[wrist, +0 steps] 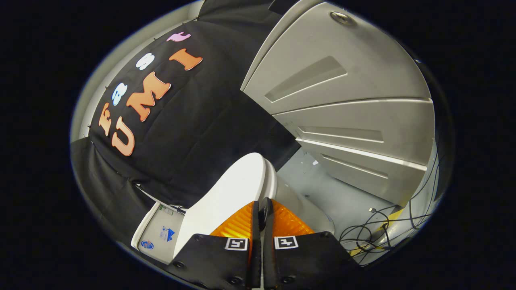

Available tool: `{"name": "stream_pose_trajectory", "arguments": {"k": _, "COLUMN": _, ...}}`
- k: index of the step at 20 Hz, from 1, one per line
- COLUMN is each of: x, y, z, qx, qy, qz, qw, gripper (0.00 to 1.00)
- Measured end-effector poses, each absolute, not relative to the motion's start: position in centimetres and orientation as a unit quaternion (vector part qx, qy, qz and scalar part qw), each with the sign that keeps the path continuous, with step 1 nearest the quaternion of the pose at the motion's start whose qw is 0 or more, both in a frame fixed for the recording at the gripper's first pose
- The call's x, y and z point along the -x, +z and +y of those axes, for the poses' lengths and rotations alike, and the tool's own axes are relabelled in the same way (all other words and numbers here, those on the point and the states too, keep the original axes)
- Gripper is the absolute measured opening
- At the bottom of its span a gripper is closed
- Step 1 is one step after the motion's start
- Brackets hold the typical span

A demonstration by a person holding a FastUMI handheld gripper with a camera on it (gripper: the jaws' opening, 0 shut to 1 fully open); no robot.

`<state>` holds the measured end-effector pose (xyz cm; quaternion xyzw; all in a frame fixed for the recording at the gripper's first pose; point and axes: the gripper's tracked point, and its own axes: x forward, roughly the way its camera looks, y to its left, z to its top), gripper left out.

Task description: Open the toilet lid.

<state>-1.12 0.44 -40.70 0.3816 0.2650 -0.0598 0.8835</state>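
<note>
The white toilet lid [225, 193] stretches away from my fingers towards the black cloth wall. Its rim runs straight down into the narrow gap between them. My gripper [264, 204] is shut on that front rim, one finger on the lid's top face and the other on its underside. The lid looks lifted a little off the white bowl [310, 209], which shows just right of the fingers. Behind the lid's far end lies the white tank top [159, 231], with small stickers on it.
A grey panelled door [342, 100] stands beyond the bowl to the right. Black cables [375, 233] lie tangled on the pale floor [338, 193] beside the toilet. The black cloth wall [201, 121] hangs close behind the lid.
</note>
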Motion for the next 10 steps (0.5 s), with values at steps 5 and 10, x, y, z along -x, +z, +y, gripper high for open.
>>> {"name": "stream_pose_trajectory", "arguments": {"k": 5, "x": 0.9, "y": -37.0, "z": 1.3, "qx": -0.353, "qy": -0.066, "qz": 0.236, "qw": 0.903, "gripper": 0.09}}
{"name": "stream_pose_trajectory", "arguments": {"k": 10, "x": -2.3, "y": -29.3, "z": 2.4, "qx": -0.296, "qy": -0.061, "qz": 0.144, "qw": 0.942, "gripper": 0.08}}
